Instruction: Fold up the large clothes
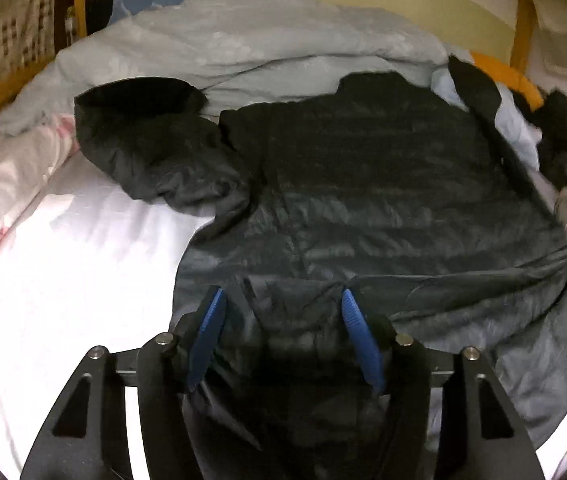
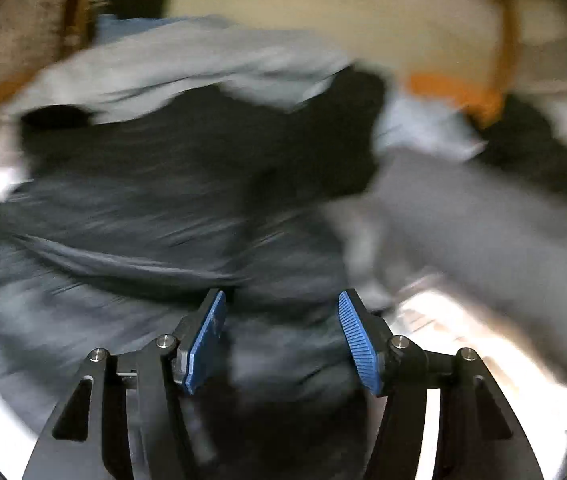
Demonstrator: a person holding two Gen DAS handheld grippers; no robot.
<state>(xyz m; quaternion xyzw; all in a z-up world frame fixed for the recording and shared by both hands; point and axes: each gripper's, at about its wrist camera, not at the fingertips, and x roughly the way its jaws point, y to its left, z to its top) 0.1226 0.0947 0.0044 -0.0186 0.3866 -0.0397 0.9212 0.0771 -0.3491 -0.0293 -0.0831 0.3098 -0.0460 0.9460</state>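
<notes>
Dark quilted jacket (image 1: 363, 184) spread flat on white sheet (image 1: 63, 280), long axis running away from left gripper (image 1: 281, 300): collar at far end, hem nearest. One sleeve (image 1: 143, 148) bent off to the left, beyond the blue pads (image 1: 353, 320). Hem fabric bunched between left jaws, about half open; pressing or not, cannot tell. Right gripper (image 2: 281, 304) half open over jacket's near edge, view badly blurred; grip not discernible. Pale duvet (image 1: 223, 48) heaped past collar.
</notes>
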